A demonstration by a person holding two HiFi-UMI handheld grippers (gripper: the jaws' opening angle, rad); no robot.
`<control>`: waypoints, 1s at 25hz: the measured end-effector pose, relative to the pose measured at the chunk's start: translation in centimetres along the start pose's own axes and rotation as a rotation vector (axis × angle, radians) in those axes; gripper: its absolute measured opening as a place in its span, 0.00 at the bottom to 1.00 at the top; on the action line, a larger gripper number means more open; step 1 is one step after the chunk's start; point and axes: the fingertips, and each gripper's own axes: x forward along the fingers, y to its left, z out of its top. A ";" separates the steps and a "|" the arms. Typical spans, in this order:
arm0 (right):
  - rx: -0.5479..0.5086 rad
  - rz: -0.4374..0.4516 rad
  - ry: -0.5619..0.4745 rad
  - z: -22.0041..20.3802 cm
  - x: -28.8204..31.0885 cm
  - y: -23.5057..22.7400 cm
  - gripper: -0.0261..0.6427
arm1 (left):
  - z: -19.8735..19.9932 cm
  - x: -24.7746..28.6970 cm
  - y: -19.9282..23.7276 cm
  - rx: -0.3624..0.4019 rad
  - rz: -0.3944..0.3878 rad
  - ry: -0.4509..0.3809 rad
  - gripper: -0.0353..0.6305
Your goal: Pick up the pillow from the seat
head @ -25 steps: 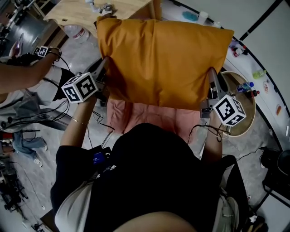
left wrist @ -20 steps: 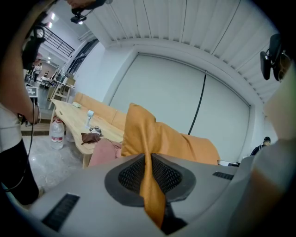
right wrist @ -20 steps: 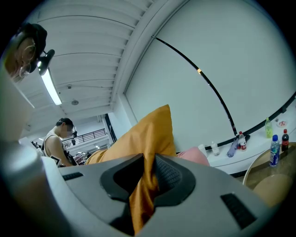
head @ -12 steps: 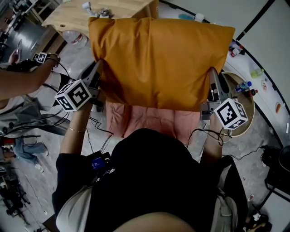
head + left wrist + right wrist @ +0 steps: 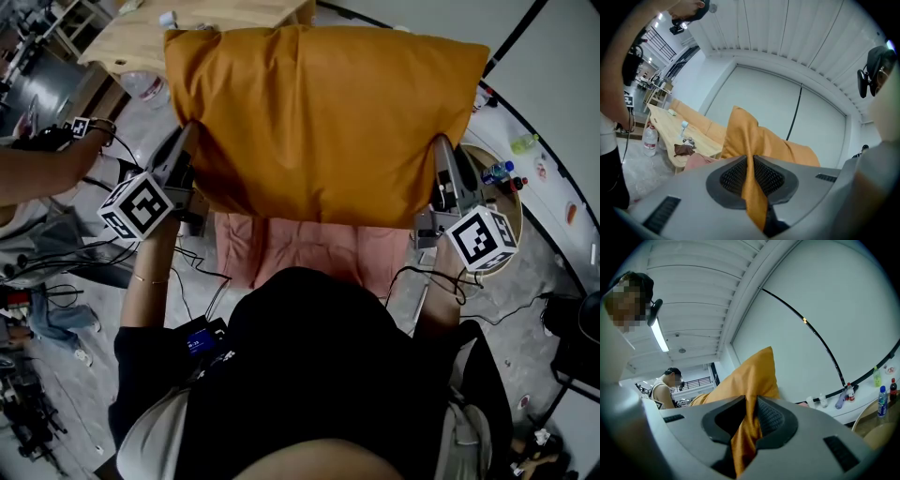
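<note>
Both grippers are clamping fabric. The left gripper (image 5: 751, 164) is pinching a fold of the orange pillow (image 5: 319, 122) between its ribbed pads, and the right gripper (image 5: 749, 416) is doing the same at the opposite side edge. The jaws aren't fully together on either one, since cloth is filling the gap.

What's changing: compared with a second ago, the pillow is looming larger in the head view. Its top edge is sitting higher in frame and now covers more of the wooden table (image 5: 131, 33) behind it. Both marker cubes are drifting outward and up with it. I'm reading that as a steady two-handed lift with no slip, because the grip points on the pillow look unchanged across the three head frames.

The pillow is now hanging stretched between the two grippers, held roughly upright, above the pink seat (image 5: 319, 253). The seat's pink cover is showing bare below the pillow's lower edge. I can't confirm the actual gap from this steep angle, but the left gripper view is showing the seat below the held corner, so I'm judging it's clear.

For the task, I'm calling the pick essentially done, with only extra clearance left to gain.

Risk I'm watching: both holds are thin pinches of cover fabric rather than the stuffing, so a jerk could pull a corner free. A bystander's arm (image 5: 47, 169) is at the left, well apart from the pillow.
</note>
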 end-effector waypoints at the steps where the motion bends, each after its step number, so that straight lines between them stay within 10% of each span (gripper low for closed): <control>1: -0.002 0.000 -0.006 0.3 -0.2 0.1 0.17 | 0.2 -0.1 -0.2 -0.005 -0.006 -0.005 0.13; 25: -0.026 -0.007 -0.075 3.3 -2.4 0.7 0.16 | 2.2 -0.6 -3.8 0.004 -0.069 -0.055 0.13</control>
